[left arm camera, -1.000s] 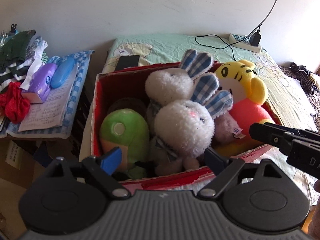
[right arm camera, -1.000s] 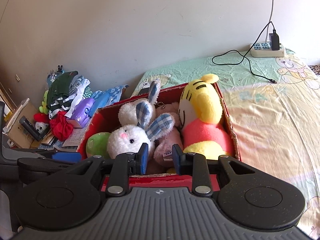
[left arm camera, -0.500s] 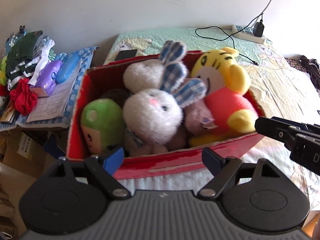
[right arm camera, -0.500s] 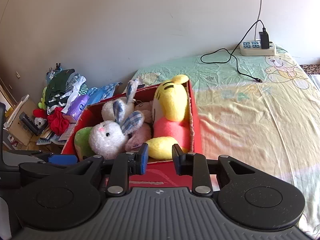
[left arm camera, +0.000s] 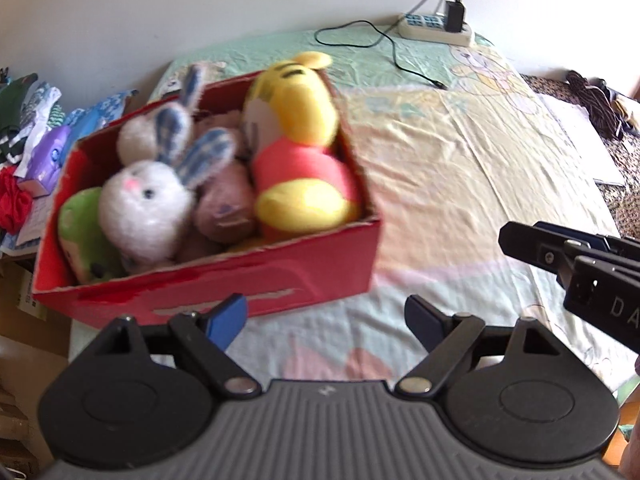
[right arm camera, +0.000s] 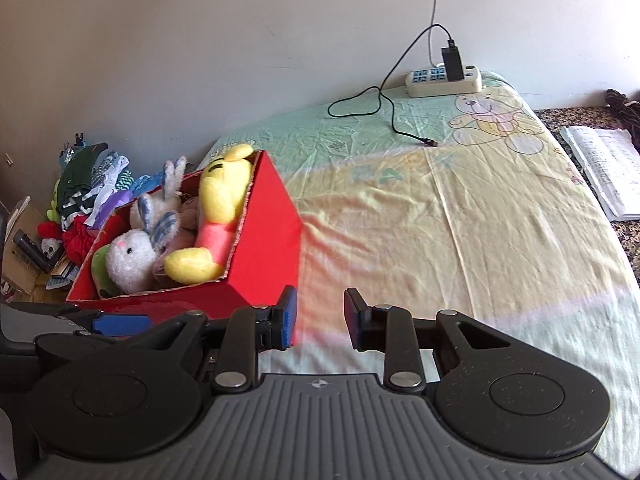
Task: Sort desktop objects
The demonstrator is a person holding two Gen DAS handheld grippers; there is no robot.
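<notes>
A red cardboard box (left arm camera: 256,280) stands on the bed at the left and holds plush toys: a white rabbit with blue checked ears (left arm camera: 144,208), a yellow and pink tiger (left arm camera: 296,152), a green toy (left arm camera: 80,232) and a pinkish one (left arm camera: 224,208). My left gripper (left arm camera: 324,320) hovers wide open just in front of the box's near wall, holding nothing. In the right wrist view the box (right arm camera: 272,224) lies to the left of my right gripper (right arm camera: 320,318). Its fingers stand a narrow gap apart, with nothing between them, over the bedsheet.
A bedsheet with bear prints (right arm camera: 440,208) spreads to the right of the box. A power strip (right arm camera: 444,80) with a black cable lies by the wall. Clothes and clutter (right arm camera: 88,176) pile up left of the bed. Printed papers (right arm camera: 604,168) lie at the far right.
Both grippers have drawn back and swung right, away from the box. The box now sits farther left in both views and more bedsheet shows. Neither jaw opening has changed.
</notes>
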